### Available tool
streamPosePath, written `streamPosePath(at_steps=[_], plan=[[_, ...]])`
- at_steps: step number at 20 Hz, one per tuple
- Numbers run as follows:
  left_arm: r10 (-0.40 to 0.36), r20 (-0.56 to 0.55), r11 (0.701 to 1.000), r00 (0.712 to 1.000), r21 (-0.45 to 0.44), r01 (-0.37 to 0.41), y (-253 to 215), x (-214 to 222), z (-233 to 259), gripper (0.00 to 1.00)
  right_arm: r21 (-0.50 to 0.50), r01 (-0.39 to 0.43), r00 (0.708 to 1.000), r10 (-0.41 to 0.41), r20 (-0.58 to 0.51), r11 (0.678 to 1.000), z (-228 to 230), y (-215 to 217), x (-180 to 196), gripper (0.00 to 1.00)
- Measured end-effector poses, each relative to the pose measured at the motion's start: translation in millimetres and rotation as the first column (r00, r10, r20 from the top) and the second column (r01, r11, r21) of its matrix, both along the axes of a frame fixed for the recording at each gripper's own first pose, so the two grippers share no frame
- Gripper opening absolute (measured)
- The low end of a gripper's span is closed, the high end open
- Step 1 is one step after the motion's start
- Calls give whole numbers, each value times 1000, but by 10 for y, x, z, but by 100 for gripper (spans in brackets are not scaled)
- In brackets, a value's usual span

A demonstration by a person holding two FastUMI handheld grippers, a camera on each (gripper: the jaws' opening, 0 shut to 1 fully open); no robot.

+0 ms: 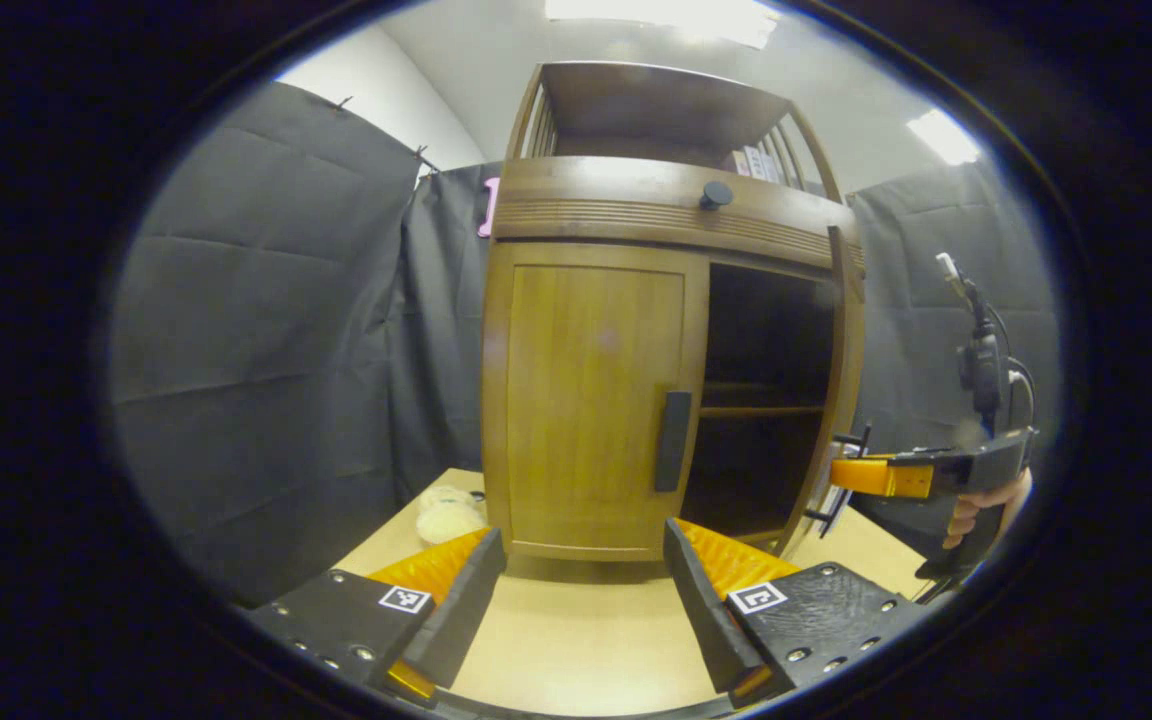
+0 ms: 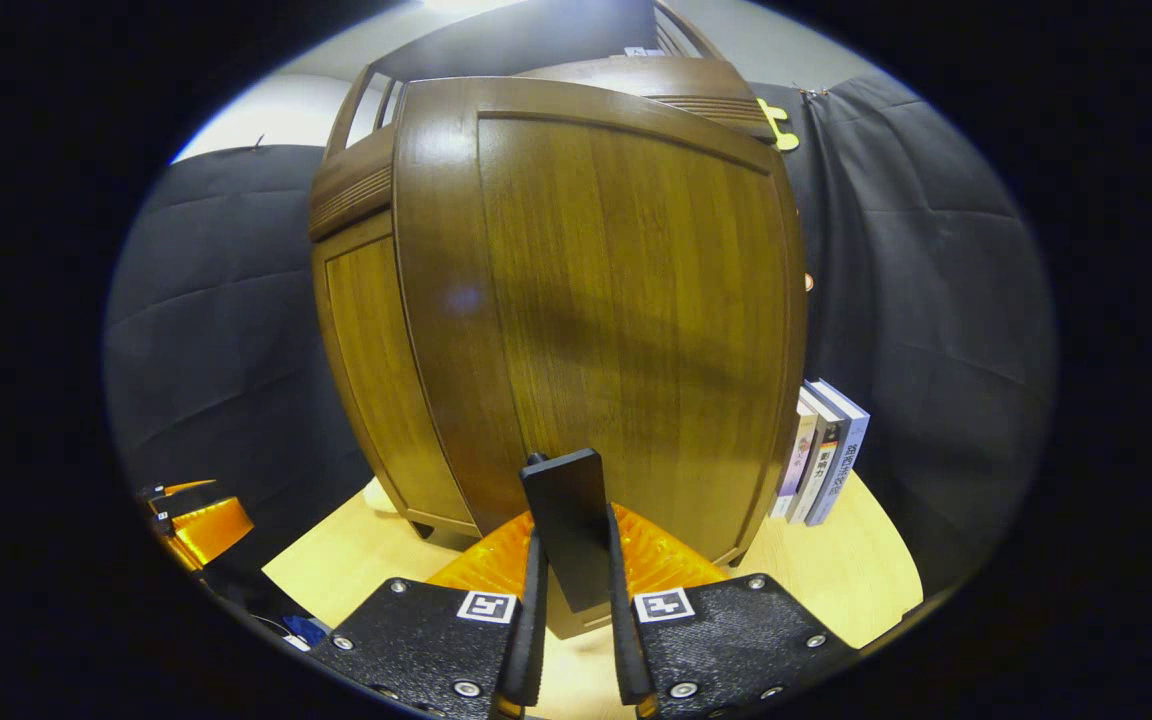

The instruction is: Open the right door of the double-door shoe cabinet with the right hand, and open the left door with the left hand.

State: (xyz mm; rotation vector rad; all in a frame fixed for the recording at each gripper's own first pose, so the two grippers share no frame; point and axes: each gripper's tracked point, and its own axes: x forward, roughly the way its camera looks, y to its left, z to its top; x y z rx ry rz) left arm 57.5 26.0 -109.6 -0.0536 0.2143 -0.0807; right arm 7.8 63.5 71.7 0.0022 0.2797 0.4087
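The right gripper (image 2: 576, 640) is clenched on the flat black upright handle (image 2: 568, 525) of the brown wooden shoe cabinet's right door (image 2: 626, 300), which stands swung wide open, its panel facing the camera. The left gripper (image 1: 584, 600) is released, its fingers spread, pointing at the cabinet's closed left door (image 1: 591, 400) and its vertical black handle (image 1: 673, 441). Beside that door the cabinet's dark interior (image 1: 761, 390) shows a shelf. The cabinet stands on a pale wooden tabletop (image 1: 576, 640); upright books (image 2: 821, 450) stand right of it.
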Motion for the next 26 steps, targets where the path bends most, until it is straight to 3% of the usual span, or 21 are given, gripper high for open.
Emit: streamPosePath(at_steps=[2, 13, 21, 22, 26], plan=[[13, 0, 1000, 1000, 6, -13, 3, -38, -6, 94, -2, -16, 1000, 16, -9, 1000, 26, -3, -12, 30], [34, 0, 999, 999, -1, -34, -177, -25, 23, 92, -10, -47, 999, 47, -19, 999, 197, -44, -27, 25], [46, -1, 999, 999, -13, -46, -328, -30, 19, 92, 13, -26, 1000, 26, -16, 1000, 149, -127, 4, 21], [52, 0, 999, 999, -12, -52, -326, -33, 15, 92, 21, -18, 1000, 18, -18, 1000, 151, -146, 8, 16], [81, 0, 997, 997, 0, -81, -343, -59, 18, 94, 43, 14, 1000, -13, -27, 999, 140, -208, 14, 13]])
